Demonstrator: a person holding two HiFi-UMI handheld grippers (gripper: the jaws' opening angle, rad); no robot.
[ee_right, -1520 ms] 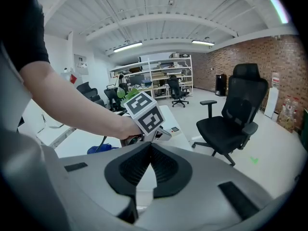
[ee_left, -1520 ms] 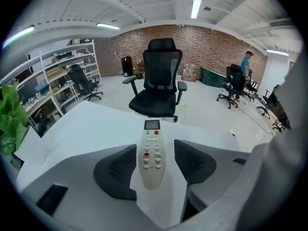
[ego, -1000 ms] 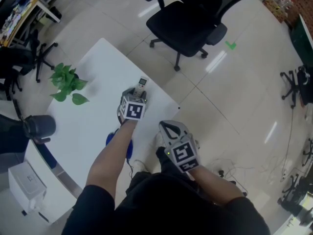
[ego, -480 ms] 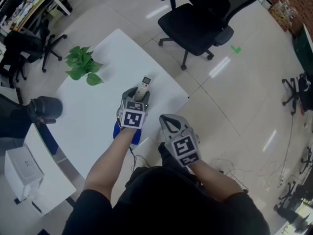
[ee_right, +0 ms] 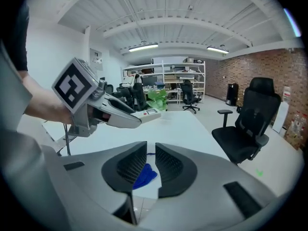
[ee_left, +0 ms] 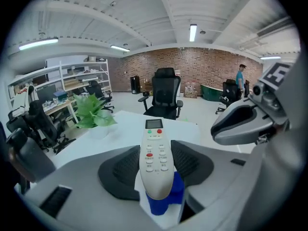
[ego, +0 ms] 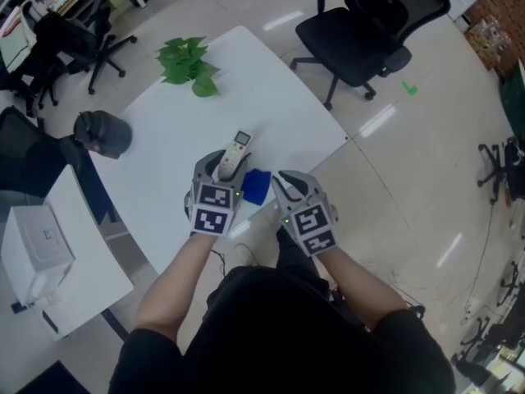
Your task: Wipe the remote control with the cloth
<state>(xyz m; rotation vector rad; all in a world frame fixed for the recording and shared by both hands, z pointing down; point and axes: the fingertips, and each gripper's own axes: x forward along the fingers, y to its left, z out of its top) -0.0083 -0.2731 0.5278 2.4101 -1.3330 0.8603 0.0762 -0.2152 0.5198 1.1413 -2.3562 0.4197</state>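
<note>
While left gripper point(ee_left: 157, 165) grips remote point(ee_left: 154, 141), cloth point(ego: 256, 186) near table point(ego: 271, 97) edge, plant point(ego: 187, 60) well apart.

- A remote control point(ego: 237, 149) was held between the jaws of the left gripper point(ego: 221, 164), above a white table point(ego: 271, 105), with its display end pointed away.
- The right gripper point(ego: 283, 180) was held just beside the left one, with its jaws opening.
- A blue cloth point(ego: 256, 185) was seen between the two grippers at the right one's tip, not clamped.
- A green plant point(ego: 187, 60) was set near the table's far edge.
- A black office chair point(ego: 361, 31) was seen on the floor beyond.
</note>
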